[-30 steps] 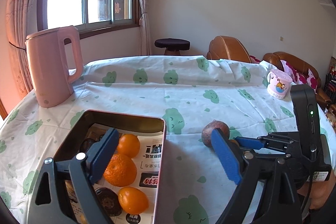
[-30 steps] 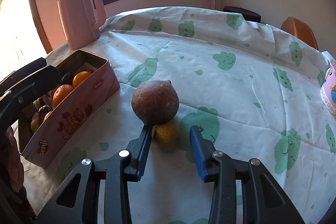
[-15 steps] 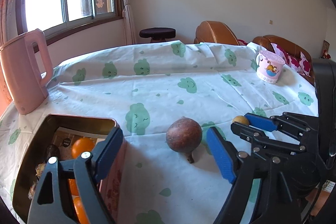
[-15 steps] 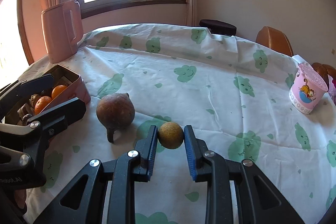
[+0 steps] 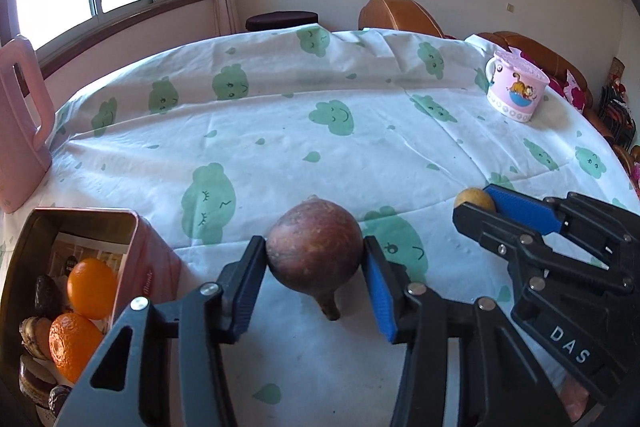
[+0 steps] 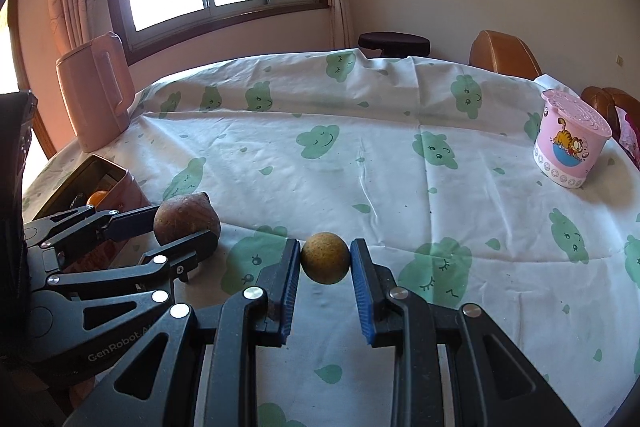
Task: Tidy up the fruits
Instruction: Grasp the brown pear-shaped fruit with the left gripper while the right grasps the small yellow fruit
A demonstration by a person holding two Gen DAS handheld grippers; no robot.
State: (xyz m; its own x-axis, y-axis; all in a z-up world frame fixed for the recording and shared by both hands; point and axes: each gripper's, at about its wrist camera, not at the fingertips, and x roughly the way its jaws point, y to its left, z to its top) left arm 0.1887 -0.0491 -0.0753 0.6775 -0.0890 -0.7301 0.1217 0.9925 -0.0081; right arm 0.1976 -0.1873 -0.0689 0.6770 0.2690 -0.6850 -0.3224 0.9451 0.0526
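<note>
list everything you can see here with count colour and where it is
large fruit: 1, reddish brown, on the tablecloth between the left gripper's fingers
small fruit: 1, yellow-brown, between the right gripper's fingers
tin: 1, pink, near left of the table, holding fruit
oranges: 2 clearly seen, orange, in the tin
dark items: several, brown, in the tin, kind unclear
kettle: 1, pink, far left
mug: 1, pink with cartoon cat, far right
tablecloth: 1, white with green clouds
stool: 1, dark, behind the table
left gripper: black and blue, fingers at the large fruit
right gripper: black and blue, fingers at the small fruit

Both wrist views low, close, facing across tablecloth [image 5: 360, 147], side by side
</note>
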